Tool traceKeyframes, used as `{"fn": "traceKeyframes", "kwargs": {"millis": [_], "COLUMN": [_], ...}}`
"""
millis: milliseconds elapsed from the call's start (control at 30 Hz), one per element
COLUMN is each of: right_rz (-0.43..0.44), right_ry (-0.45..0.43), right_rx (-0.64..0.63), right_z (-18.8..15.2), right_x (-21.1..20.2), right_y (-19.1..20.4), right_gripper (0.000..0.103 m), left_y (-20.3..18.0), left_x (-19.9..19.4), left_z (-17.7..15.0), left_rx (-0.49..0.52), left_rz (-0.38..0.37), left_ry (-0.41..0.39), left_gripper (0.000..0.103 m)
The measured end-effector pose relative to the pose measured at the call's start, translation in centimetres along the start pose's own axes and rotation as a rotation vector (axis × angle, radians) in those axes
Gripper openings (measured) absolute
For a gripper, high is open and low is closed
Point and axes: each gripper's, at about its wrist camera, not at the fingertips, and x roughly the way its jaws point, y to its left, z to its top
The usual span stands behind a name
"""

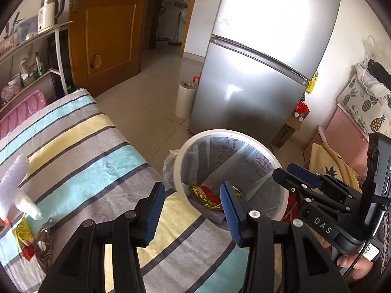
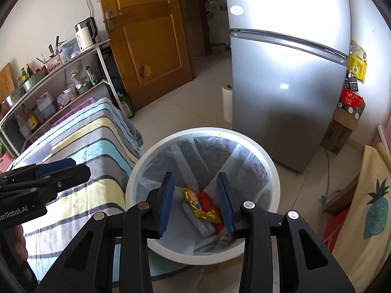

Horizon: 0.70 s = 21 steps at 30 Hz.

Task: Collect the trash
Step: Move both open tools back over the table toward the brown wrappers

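Currently occupying the lower left of both views: a striped cloth (image 1: 97, 151) in grey, pale blue and yellow, covering a flat surface. Pale floor tiles (image 1: 146, 90) are filling the middle of the room.

Item: white trash bin (image 2: 273, 171), lined with a translucent bag, standing on the floor just beside the cloth's edge, centre of the right wrist view. Lying inside: a gold and yellow wrapper (image 2: 198, 205), red scraps and a white folded piece.

Item: silver two-door refrigerator (image 1: 256, 78), upper right, standing behind the bin. A white roll (image 1: 184, 100) is standing on the floor at its left side.

Item: brown wooden door (image 2: 146, 36), upper centre, opening onto a darker room.

Item: shelf rack (image 2: 61, 83), upper left, carrying bottles, bowls and an electric kettle (image 2: 85, 34).

Item: more wrappers (image 1: 31, 239) and white plastic lying on the cloth, lower left of the left wrist view.

Left gripper (image 1: 193, 212): jaws parted, nothing between the blue pads. Right gripper (image 2: 196, 202): jaws parted above the bin, released, gripping nothing.

Writing: "DAS" on the right gripper's body; "enRobot.AI" on the left gripper's. Red characters on the bin liner and the yellow stickers on the refrigerator's side are unreadable.
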Motion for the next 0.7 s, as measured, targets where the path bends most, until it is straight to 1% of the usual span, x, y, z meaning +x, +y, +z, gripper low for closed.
{"fn": "traceKeyframes", "kwargs": {"millis": [100, 200, 300, 400, 467, 600, 700], "right_rz": [0.037, 0.073, 0.128, 0.175, 0.208, 0.255, 0.292], "right_ry": [-0.018, -0.029, -0.021, -0.004, 0.008, 0.036, 0.058], "right_rx": [-0.016, -0.051, -0.095, -0.135, -0.157, -0.203, -0.239], "right_z": [0.2, 0.4, 0.3, 0.0, -0.3, -0.8, -1.2], "right_x": [-0.6, -0.8, -0.7, -0.3, 0.1, 0.8, 1.3], "right_y": [1.7, 3.8, 6.3, 9.1, 10.7, 14.1, 16.5], "right_gripper": [0.043, 0.044, 0.045, 0.046, 0.046, 0.046, 0.046], "left_y": [1.7, 3.7, 6.3, 8.8, 10.7, 14.0, 16.4], "left_x": [-1.9, -3.8, -5.4, -6.9, -7.8, -9.8, -11.2], "left_z": [-0.6, -1.4, -2.4, -3.4, -4.1, -5.2, -5.9], "left_rx": [-0.019, -0.052, -0.101, -0.144, -0.181, -0.242, -0.286], "left_rz": [0.036, 0.084, 0.112, 0.179, 0.193, 0.257, 0.281], "left_ry": [-0.026, -0.054, -0.067, -0.077, -0.082, -0.098, -0.116], "left_gripper": [0.048, 0.05, 0.051, 0.051, 0.051, 0.052, 0.052]}}
